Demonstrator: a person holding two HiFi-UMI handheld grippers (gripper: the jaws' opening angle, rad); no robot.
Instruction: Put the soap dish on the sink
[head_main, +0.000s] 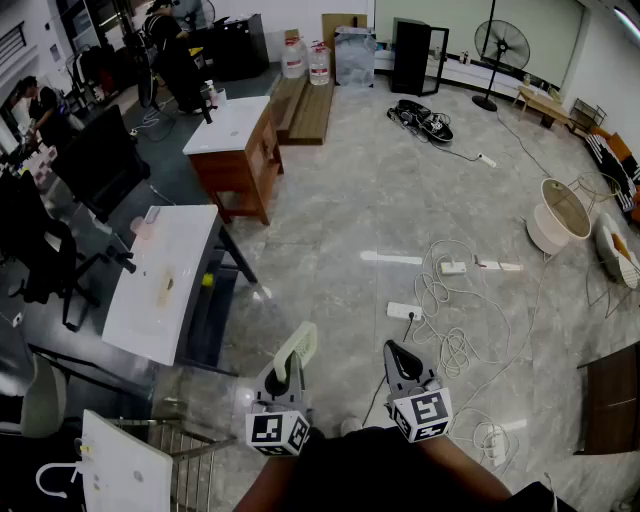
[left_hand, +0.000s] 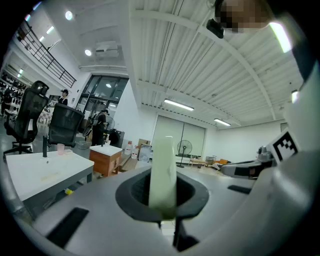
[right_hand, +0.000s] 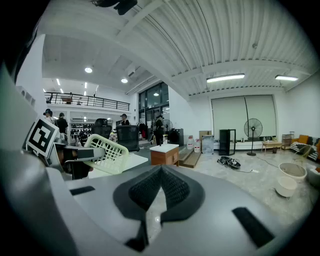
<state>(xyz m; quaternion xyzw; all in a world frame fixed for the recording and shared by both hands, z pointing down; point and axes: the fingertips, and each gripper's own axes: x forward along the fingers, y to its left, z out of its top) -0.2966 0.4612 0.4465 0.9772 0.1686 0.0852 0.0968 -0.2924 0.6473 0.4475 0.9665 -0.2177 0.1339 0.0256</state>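
A: Where is the soap dish (head_main: 297, 345)?
B: Upright, clamped in the left gripper's (head_main: 288, 372) jaws, above the floor (head_main: 400, 200).
A: And the right gripper (head_main: 398, 356)?
B: Jaws pressed together, nothing between them.

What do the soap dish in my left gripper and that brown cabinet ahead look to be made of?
Soap dish: most likely moulded plastic, pale greenish, with a dull to slight sheen. The signs are its thin, even slotted lattice and rounded rim. Cabinet: looks like reddish-brown wood or wood veneer, with a smooth white top that could be stone or laminate; the look leaves that open.
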